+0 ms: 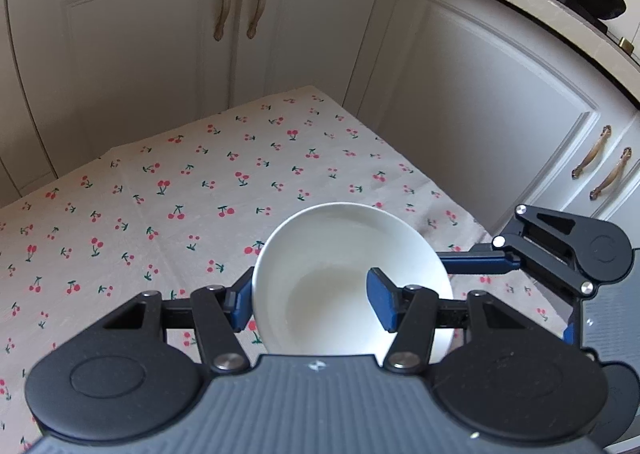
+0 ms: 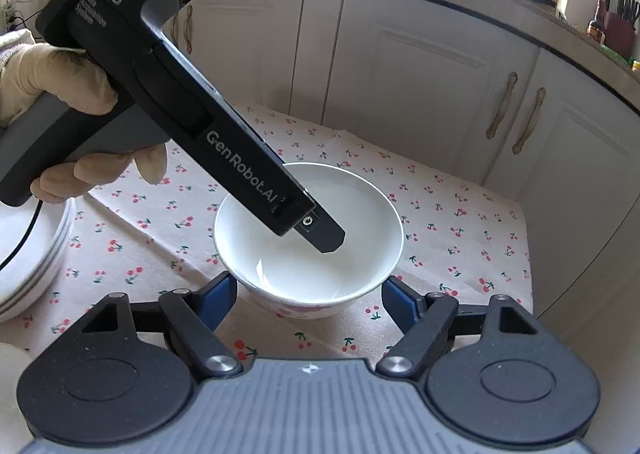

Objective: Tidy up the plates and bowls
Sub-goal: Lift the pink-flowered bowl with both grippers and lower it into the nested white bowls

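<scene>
White bowl (image 1: 344, 274), left gripper (image 1: 312, 302) clamping rim

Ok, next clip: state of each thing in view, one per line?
Bowl: upright, empty, its wall clamped by the left gripper.
Left gripper: shut on the bowl, one finger inside, one outside.
Right gripper: open, its fingers either side of the bowl, not touching.
Plates: stacked on the cloth, at the left edge of the right wrist view.
Cupboard doors: closed.
Cloth: spread flat.
</scene>
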